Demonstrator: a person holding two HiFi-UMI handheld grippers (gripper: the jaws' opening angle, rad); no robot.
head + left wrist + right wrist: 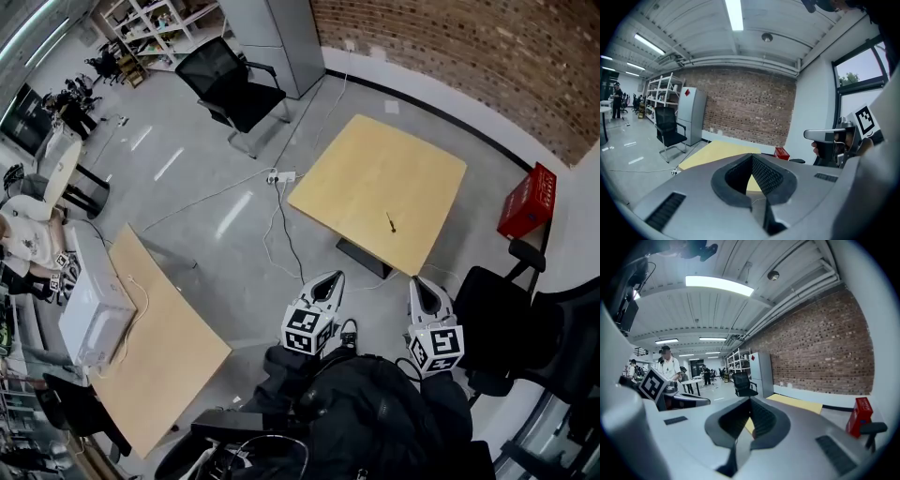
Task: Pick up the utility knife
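Observation:
The utility knife (391, 223) is a small dark object lying near the front right edge of a light wooden table (375, 169) across the floor from me. Both grippers are held close to the body, well short of that table. My left gripper (330, 278) and right gripper (419, 284) point towards it, each with its jaws together and nothing between them. In the left gripper view the left gripper (752, 159) looks over the yellow table (717, 152), with the right gripper (834, 136) beside it. The right gripper (750, 400) also faces the table (797, 403). The knife is too small to make out in either gripper view.
A red box (528, 200) stands on the floor right of the table. Black office chairs (506, 319) crowd my right side, and another chair (234, 84) stands far left. Cables (281, 225) trail across the grey floor. A second wooden table (159, 347) with a white appliance (94, 309) sits at lower left.

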